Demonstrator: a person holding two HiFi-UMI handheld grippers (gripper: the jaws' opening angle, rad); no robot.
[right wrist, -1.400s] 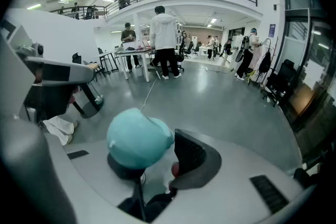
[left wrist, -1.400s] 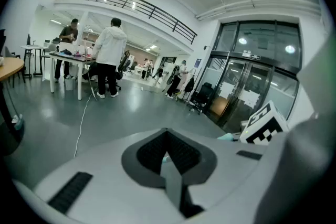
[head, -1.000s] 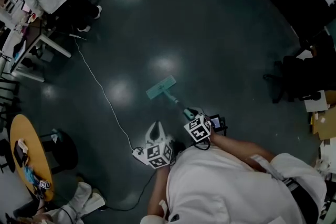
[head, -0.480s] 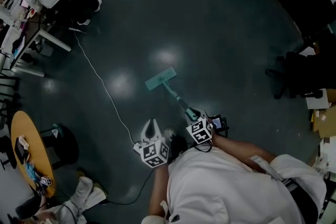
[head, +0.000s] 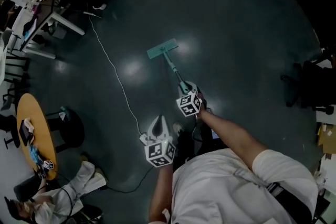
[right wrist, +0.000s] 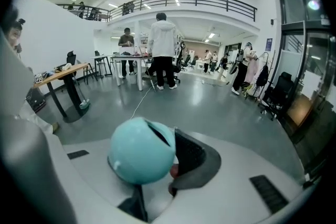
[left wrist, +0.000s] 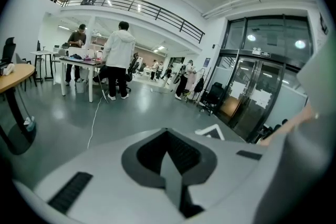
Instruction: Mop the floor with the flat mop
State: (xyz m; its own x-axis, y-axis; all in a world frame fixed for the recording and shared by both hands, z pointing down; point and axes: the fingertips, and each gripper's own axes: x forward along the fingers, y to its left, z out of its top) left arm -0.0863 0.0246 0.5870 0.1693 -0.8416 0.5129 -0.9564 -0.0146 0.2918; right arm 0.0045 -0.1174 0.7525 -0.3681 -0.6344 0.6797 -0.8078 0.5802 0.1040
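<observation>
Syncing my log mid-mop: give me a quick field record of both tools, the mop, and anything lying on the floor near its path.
right tool: shut on the mop handle, at its teal top end
left tool: jaws together, holding nothing, off the mop
mop head: flat on the floor, out in front of the right tool
nearby: white cable runs along the floor left of the mop head, apart from it

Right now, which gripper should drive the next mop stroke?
Right. The right gripper is clamped on the mop handle, with the mop head on the floor ahead. The left gripper is shut on nothing, apart from the handle.
</observation>
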